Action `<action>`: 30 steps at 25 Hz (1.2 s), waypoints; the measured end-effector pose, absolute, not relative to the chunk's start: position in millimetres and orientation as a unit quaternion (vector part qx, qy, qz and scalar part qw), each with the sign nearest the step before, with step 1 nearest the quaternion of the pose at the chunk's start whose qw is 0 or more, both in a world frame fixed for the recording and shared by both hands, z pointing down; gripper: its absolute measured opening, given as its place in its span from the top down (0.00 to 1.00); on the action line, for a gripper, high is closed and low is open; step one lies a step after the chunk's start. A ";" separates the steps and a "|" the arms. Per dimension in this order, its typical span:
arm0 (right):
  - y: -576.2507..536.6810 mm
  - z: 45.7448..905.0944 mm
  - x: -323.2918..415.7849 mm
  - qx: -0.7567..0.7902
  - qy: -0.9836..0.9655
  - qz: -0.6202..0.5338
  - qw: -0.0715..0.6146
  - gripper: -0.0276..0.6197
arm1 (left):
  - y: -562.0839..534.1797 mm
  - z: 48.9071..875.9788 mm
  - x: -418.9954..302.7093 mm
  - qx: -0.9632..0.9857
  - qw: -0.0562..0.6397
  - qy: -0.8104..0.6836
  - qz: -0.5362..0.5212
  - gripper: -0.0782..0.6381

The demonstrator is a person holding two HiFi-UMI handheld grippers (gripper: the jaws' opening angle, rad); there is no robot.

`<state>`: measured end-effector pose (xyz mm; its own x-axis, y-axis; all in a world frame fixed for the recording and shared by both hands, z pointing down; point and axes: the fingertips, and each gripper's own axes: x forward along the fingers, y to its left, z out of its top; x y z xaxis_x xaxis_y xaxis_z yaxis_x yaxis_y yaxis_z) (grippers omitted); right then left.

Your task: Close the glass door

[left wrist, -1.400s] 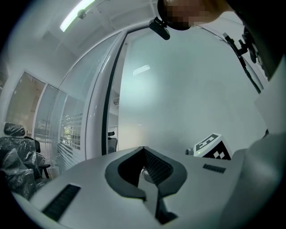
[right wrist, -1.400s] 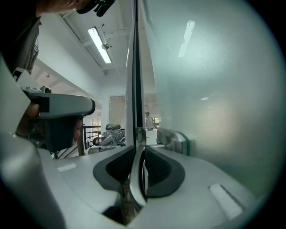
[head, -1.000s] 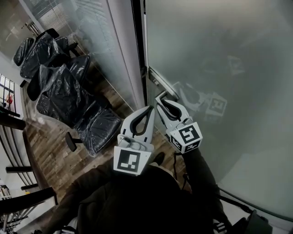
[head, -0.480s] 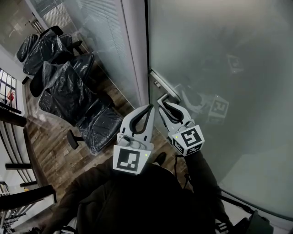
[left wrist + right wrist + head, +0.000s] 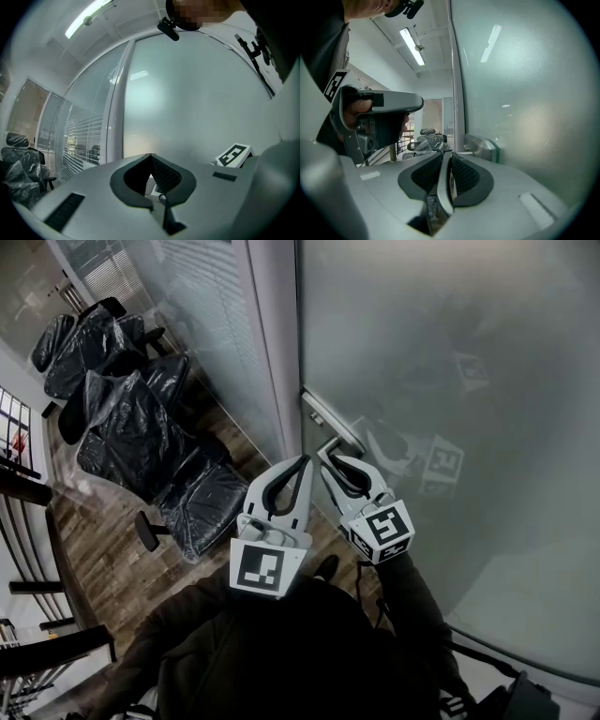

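Far left: office chairs (image 5: pixel 131 442) wrapped in crinkled black plastic stand on a wood-plank floor (image 5: pixel 103 559). To their right, a fixed glass partition (image 5: pixel 202 324) with slatted blinds ends at a pale, smooth door post (image 5: pixel 272 343).

Left tongs (image 5: pixel 301 461): pressed together at the tips, holding nothing, near the post.

Right tongs (image 5: pixel 327 454): pinching the flat metal lever handle (image 5: pixel 330 423) between ribbed dark pads.

The frosted glass door (image 5: pixel 450 381) fills the right of the scene. Its leading edge lies close along the post; latching cannot be confirmed.

Handling, as judged:
- The panel is likely heavy, rigid and breakable.
- The glass face is smooth and offers no purchase; hold the lever only.
- Move it slowly; avoid slamming.
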<state>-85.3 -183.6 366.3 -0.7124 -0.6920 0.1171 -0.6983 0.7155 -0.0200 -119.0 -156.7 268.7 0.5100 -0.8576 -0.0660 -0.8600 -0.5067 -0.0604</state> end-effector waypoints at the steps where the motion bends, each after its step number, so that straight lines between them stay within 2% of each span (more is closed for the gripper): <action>1: -183.4 366.7 -84.9 0.376 -0.925 0.032 0.051 0.85 | -157.2 268.4 -118.7 -0.868 0.043 0.495 0.015 0.90; 9: -177.2 362.7 -85.0 0.386 -0.917 0.003 0.096 0.85 | -165.0 266.2 -134.7 -0.858 0.042 0.512 0.026 0.90; 12: -171.6 340.2 -87.3 0.388 -0.918 -0.019 0.076 0.90 | -170.1 263.5 -144.1 -0.854 0.041 0.517 0.027 0.90; 22: -155.8 272.4 -80.1 0.419 -0.907 -0.050 0.004 0.93 | -179.8 264.2 -148.1 -0.855 0.036 0.517 0.026 0.90; 23: -155.8 266.9 -78.3 0.421 -0.906 -0.048 -0.003 0.95 | -180.2 264.9 -147.9 -0.855 0.036 0.516 0.025 0.90; 30: -164.8 260.4 -62.9 0.449 -0.892 0.009 -0.052 0.95 | -184.0 273.2 -136.3 -0.867 0.036 0.497 0.011 0.90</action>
<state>-62.9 -164.8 260.4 -0.5916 -0.8019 -0.0837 -0.8000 0.5967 -0.0629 -136.3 -184.0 273.2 0.5056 -0.8610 -0.0552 -0.8626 -0.5032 -0.0519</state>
